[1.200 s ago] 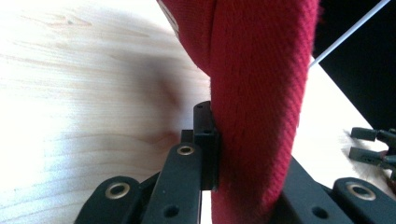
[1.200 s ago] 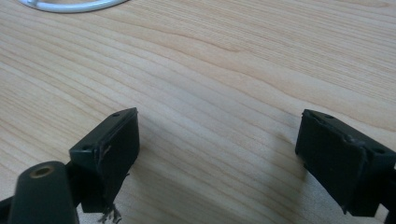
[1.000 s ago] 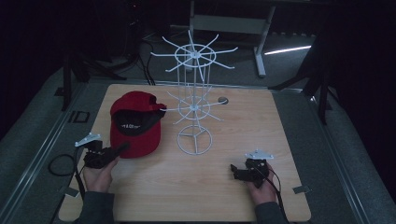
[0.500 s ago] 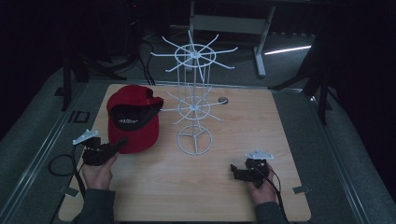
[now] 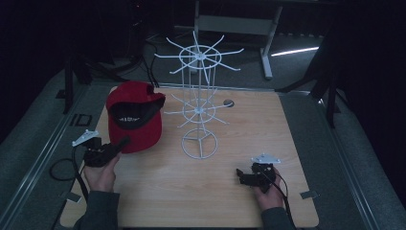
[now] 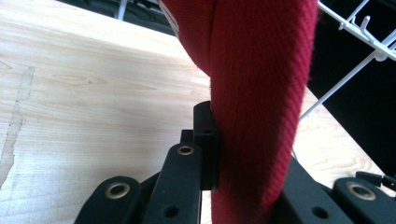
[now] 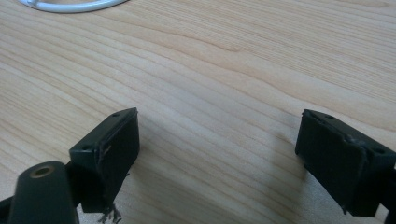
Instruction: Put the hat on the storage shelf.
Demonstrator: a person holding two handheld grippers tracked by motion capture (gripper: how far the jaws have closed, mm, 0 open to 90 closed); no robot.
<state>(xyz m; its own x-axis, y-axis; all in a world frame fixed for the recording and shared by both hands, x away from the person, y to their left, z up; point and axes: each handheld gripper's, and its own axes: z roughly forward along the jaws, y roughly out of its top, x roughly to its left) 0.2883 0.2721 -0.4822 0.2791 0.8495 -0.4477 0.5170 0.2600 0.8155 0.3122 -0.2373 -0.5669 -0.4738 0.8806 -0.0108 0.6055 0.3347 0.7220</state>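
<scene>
Gripping the red cap (image 5: 134,116) brim, left claw (image 5: 123,142); right claw (image 5: 239,176) apart.

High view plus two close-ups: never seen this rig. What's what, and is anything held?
No robot here: a person holds a two-jaw hand gripper in each hand at a wooden table. The high view looks down from above the person's side. The two close-ups come from cameras riding on each gripper, looking along its black jaws. On the table stand a white wire display rack and a red cap. The left gripper is clamped on the cap's red fabric. The right gripper is open over bare wood, holding nothing.
</scene>
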